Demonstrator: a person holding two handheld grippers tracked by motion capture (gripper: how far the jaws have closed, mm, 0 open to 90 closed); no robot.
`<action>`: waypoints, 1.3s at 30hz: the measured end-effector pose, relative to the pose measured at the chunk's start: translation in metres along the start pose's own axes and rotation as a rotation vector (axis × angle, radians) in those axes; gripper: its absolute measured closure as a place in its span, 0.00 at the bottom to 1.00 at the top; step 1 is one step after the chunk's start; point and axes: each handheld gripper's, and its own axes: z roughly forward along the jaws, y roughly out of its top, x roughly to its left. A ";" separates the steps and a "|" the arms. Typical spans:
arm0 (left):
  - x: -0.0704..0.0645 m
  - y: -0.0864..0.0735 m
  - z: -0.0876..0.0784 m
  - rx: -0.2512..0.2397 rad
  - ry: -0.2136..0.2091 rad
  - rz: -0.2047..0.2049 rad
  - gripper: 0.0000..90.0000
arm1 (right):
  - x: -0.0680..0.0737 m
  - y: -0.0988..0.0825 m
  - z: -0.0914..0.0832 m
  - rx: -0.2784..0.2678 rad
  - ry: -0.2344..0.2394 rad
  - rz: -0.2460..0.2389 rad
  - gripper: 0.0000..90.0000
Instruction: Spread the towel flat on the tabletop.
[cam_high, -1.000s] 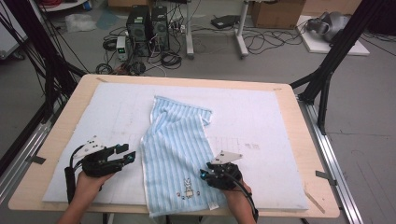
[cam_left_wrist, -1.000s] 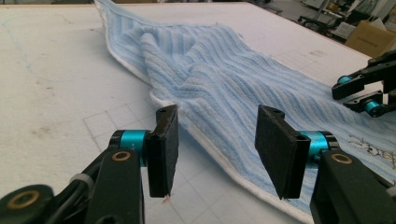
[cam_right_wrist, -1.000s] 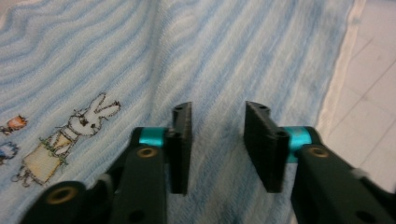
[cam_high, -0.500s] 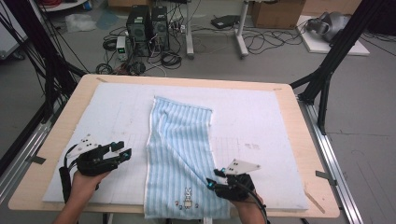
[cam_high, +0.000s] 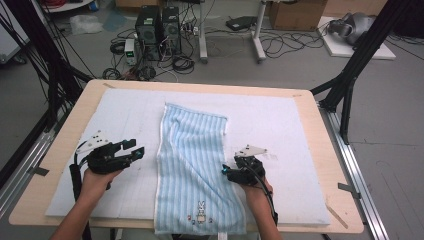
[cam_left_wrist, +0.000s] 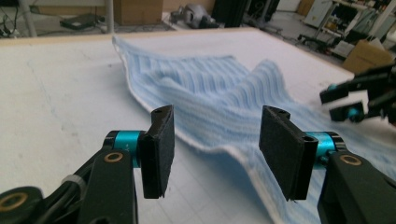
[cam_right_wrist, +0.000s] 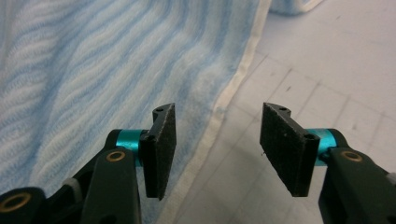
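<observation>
A blue-and-white striped towel (cam_high: 192, 150) lies lengthwise down the middle of the white mat (cam_high: 285, 125). Its near end carries a small rabbit motif (cam_high: 201, 207) and hangs over the table's front edge. My left gripper (cam_high: 136, 149) hovers left of the towel, apart from it. Its jaws have just been opening, with nothing between them (cam_left_wrist: 215, 149); the rumpled towel (cam_left_wrist: 219, 88) lies ahead. My right gripper (cam_high: 226, 172) sits at the towel's right hem. Its jaws have also just been opening, and they stand open above the hem (cam_right_wrist: 217, 144) without pressing the cloth (cam_right_wrist: 93, 60).
The wooden table (cam_high: 60, 150) extends past the mat on all sides. Black frame posts (cam_high: 350, 85) stand at the table's back corners. Computers and cables (cam_high: 160, 30) lie on the floor beyond. In the left gripper view, the right gripper (cam_left_wrist: 355, 100) shows at the far right.
The right gripper dipped toward the front edge, then came back to the towel's right hem with its jaws wider. The left gripper shifted slightly away. The towel's near end now lies flatter.
</observation>
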 end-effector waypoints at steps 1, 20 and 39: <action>0.001 0.001 0.001 -0.003 0.000 0.000 0.51 | 0.001 0.000 0.002 0.019 0.002 -0.003 0.53; 0.010 -0.008 0.016 0.055 0.022 -0.012 0.51 | 0.005 -0.027 -0.036 0.009 0.051 -0.090 0.78; 0.023 0.016 0.080 0.119 0.109 -0.015 0.47 | -0.017 -0.028 -0.043 -0.122 0.014 0.023 0.54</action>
